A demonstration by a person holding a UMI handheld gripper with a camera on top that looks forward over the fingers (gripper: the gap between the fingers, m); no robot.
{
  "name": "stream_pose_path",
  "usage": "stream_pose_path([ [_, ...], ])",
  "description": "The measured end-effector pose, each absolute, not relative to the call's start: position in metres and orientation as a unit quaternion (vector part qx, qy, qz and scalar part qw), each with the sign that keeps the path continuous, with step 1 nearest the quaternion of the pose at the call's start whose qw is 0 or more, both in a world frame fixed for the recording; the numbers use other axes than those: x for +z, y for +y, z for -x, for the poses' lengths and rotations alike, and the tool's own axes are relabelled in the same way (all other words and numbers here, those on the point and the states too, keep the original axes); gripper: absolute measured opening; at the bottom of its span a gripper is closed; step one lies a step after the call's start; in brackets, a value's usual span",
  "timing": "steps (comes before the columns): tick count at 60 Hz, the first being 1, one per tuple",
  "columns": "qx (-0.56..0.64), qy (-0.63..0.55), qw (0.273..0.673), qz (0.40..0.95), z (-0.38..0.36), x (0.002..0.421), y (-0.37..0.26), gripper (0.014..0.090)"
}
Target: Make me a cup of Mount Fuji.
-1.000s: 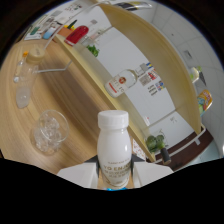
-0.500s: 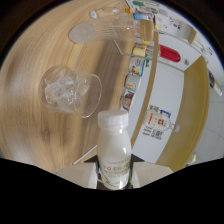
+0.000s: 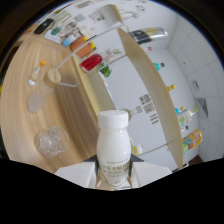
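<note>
Since half a second ago the view has swung: the round clear glass holding ice (image 3: 51, 140), which then lay up and well left of the bottle, now sits low beside it, and the far white wall (image 3: 150, 75) with its small stickers fills the right side again. The pale, wood-grained desk (image 3: 22, 95) curves across the left. Near its far part stand a tall clear glass vessel (image 3: 36, 98), a small clear bottle with a yellow cap (image 3: 38, 71) and a flat transparent plastic tray (image 3: 65, 70). Beyond them, against the wall, lie a red and an orange packet (image 3: 91, 62). At the centre, the white plastic milk bottle with a white screw cap (image 3: 113, 150) stands with its long axis upright in the view, cap pointing away from the gripper (image 3: 114, 176), its smooth rounded shoulders narrowing to the neck. The white jaws press on its lower body from both sides, holding it above the desk edge. To the right runs a pale wooden partition board (image 3: 150, 95).
</note>
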State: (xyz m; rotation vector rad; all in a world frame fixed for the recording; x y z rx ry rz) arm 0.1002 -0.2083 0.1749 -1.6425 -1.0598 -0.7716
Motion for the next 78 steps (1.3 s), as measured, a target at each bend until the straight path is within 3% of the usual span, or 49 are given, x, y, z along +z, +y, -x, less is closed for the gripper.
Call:
stream_pose_path([
  [8, -0.170, -0.302, 0.576, 0.740, -0.094, 0.194, -0.213, 0.0489],
  [15, -0.085, -0.187, 0.595, 0.777, -0.110, 0.183, -0.210, 0.0490],
  [26, 0.007, -0.069, 0.576, 0.815, -0.127, 0.124, -0.204, 0.0489],
  [39, 0.048, -0.033, 0.544, 0.837, -0.130, 0.069, -0.197, 0.0488],
  [68, 0.033, -0.036, 0.518, 0.854, -0.142, 0.045, -0.213, 0.0517],
  [72, 0.017, -0.025, 0.518, 0.855, -0.147, 0.049, -0.218, 0.0591],
  [78, 0.007, 0.000, 0.520, 0.854, -0.149, 0.067, -0.230, 0.0835],
])
